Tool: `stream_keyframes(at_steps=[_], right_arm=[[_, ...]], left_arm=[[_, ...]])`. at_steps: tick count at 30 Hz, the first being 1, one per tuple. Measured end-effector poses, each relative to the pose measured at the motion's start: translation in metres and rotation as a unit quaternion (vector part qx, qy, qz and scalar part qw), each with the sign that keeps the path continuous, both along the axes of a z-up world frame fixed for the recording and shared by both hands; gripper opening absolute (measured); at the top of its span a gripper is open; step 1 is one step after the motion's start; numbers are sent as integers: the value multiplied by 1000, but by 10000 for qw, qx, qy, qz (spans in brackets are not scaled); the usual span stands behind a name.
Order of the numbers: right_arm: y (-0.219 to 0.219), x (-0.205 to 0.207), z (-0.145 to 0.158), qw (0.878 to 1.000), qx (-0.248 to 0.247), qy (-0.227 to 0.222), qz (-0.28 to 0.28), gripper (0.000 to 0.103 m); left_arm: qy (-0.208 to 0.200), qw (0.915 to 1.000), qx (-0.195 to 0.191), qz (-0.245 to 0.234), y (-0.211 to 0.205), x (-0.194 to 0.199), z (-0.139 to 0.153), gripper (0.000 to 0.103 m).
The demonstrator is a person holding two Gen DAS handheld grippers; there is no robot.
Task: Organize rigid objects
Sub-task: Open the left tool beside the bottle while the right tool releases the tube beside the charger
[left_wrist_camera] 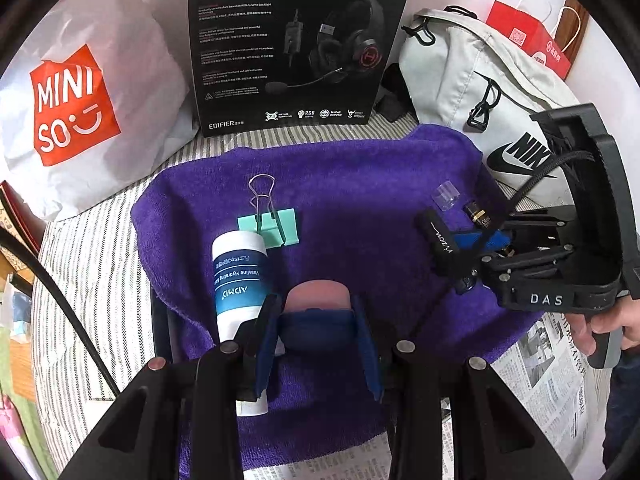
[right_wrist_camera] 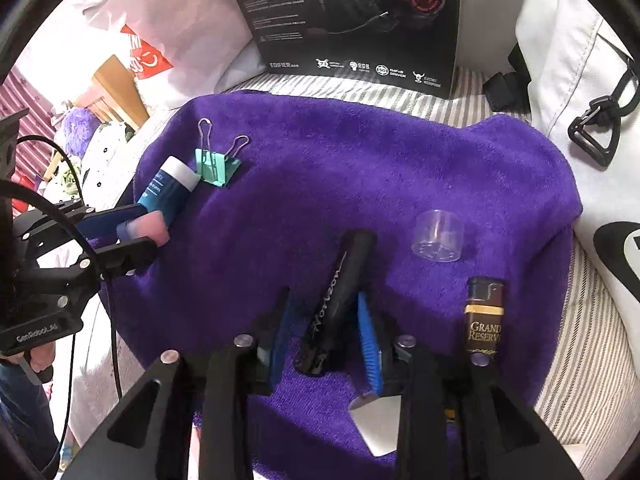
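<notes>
A purple towel (left_wrist_camera: 360, 176) holds the objects. My left gripper (left_wrist_camera: 316, 308) is shut on a pink block with a blue sleeve (left_wrist_camera: 318, 294), low over the towel's near side. Beside it lie a white and blue cream tube (left_wrist_camera: 239, 276) and a green binder clip (left_wrist_camera: 276, 226). In the right wrist view my right gripper (right_wrist_camera: 324, 296) stands open around a black script-marked stick (right_wrist_camera: 340, 300) lying on the towel (right_wrist_camera: 360, 160), with a gap at the left pad. A clear cap (right_wrist_camera: 438, 240) and a brown lighter (right_wrist_camera: 484, 316) lie to its right.
A black headset box (left_wrist_camera: 296, 44) stands behind the towel, a white Miniso bag (left_wrist_camera: 80, 112) to its left and a white Nike backpack (left_wrist_camera: 480, 88) with a red paper bag (left_wrist_camera: 528, 40) to its right. Newspaper (left_wrist_camera: 552, 384) and striped bedding (left_wrist_camera: 92, 264) surround the towel. A hand (left_wrist_camera: 612, 328) holds the right gripper.
</notes>
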State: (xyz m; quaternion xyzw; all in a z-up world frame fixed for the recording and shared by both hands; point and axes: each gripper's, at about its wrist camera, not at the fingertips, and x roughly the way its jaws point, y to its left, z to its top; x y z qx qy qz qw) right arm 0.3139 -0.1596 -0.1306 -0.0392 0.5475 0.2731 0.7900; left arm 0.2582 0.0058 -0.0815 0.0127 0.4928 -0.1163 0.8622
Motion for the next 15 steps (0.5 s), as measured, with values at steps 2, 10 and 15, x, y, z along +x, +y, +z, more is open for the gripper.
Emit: stream_keyframes(at_steps=[2,10,15], right_arm=[[-1,-1,-1,10000,12,-8,-19,33],[-15,-7,7,9997,-154,-89,-142,36],[-32,-21,18,9993,-136,-237,-239,39]], left_arm=[[19,10000,-3,-3,0,1,-1,35],[72,9999,77,-24,-2,7,-9,35],[68,9996,242,-91,-11,10,-16,35]])
